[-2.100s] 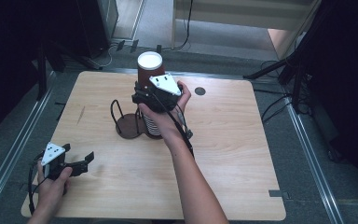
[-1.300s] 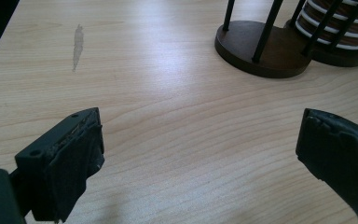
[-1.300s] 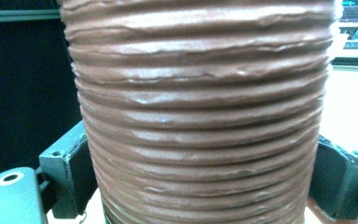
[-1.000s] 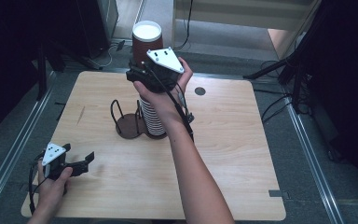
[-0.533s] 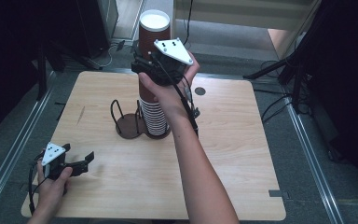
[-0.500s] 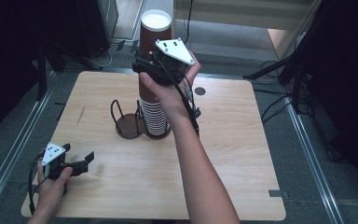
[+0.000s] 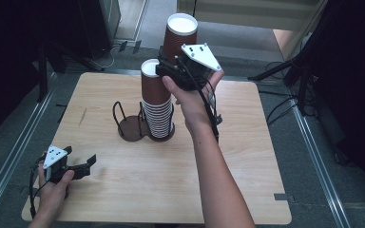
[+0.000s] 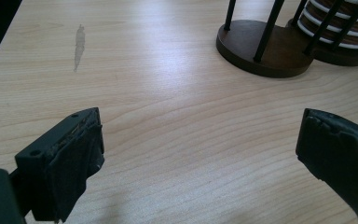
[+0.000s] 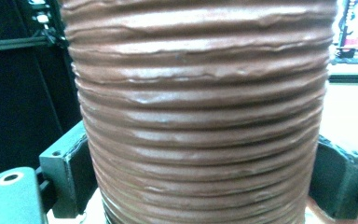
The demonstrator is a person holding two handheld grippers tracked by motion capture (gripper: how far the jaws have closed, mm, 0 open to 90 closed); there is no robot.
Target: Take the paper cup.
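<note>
Overhead, the right claw (image 7: pixel 173 64) grips a brown cup (image 7: pixel 179 35) above the stack (image 7: pixel 157 107); the left claw (image 7: pixel 83 164) rests released on the bench (image 7: pixel 247 142).

From my feed this looks like a lab or recording studio, not a home. A bare light-wood table (image 7: pixel 247 156) stands alone mid-frame on grey carpet floor (image 7: pixel 323 156), with metal rails (image 7: pixel 9 156) running along the left and right edges. Black curtains (image 7: pixel 9 71) close off both upper corners, black stand legs (image 7: pixel 290 71) sit at upper right, and cables (image 7: pixel 278 111) trail across the floor there.
</note>
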